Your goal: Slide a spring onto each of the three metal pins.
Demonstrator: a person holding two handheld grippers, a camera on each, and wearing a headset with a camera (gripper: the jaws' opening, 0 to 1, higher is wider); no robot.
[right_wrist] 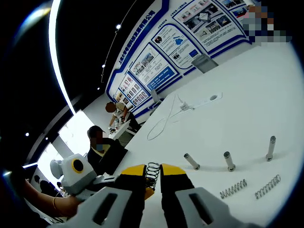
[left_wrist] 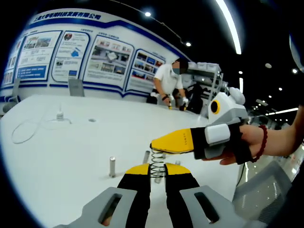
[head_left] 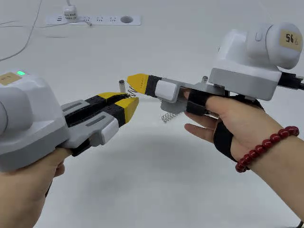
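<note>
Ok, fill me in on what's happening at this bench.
A person holds a yellow-tipped left tool and a matching right tool, one in each hand. Both are closed on one small coiled metal spring, held above the white table. The three short metal pins stand bare, and two loose springs lie near them.

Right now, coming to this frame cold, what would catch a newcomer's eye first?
The yellow-tipped tools meeting nose to nose draw the eye first: the left tool and the right tool appear to pinch the same small spring between them. Beyond them, in the right gripper view, three bare metal pins stand in a row, with two loose springs lying flat near them.
</note>
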